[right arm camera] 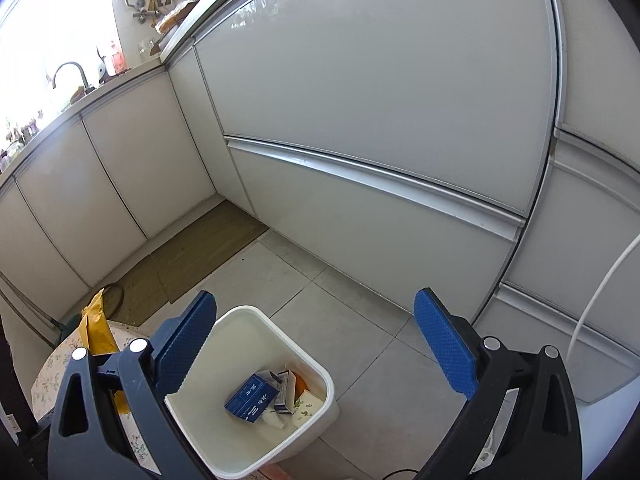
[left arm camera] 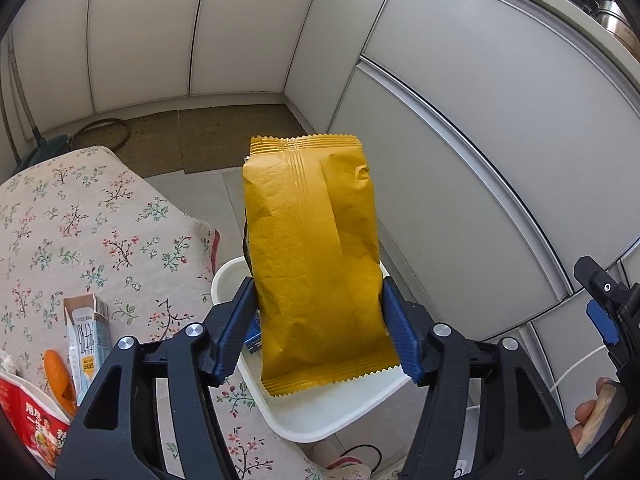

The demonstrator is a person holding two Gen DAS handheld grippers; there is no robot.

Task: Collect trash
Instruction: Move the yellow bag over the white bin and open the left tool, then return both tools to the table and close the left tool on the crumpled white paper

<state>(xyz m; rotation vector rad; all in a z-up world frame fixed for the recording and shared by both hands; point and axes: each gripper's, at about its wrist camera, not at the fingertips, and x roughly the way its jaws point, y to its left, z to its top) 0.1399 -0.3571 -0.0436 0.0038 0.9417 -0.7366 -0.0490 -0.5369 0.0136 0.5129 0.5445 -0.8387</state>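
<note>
My left gripper (left arm camera: 318, 320) is shut on a yellow snack wrapper (left arm camera: 316, 252) and holds it upright above the white trash bin (left arm camera: 320, 416), which stands on the floor beside the table. The wrapper also shows at the left edge of the right wrist view (right arm camera: 96, 330). My right gripper (right arm camera: 316, 344) is open and empty, hovering over the bin (right arm camera: 240, 436). Inside the bin lie a blue box (right arm camera: 251, 398), a small carton and crumpled paper scraps. The right gripper shows at the right edge of the left wrist view (left arm camera: 608, 308).
A table with a floral cloth (left arm camera: 80, 232) is at the left, bearing a milk carton (left arm camera: 86, 340), an orange item (left arm camera: 58, 376) and a red package (left arm camera: 28, 416). White cabinet fronts (right arm camera: 380, 120) close the far and right sides. A brown mat (left arm camera: 224, 140) lies on the floor.
</note>
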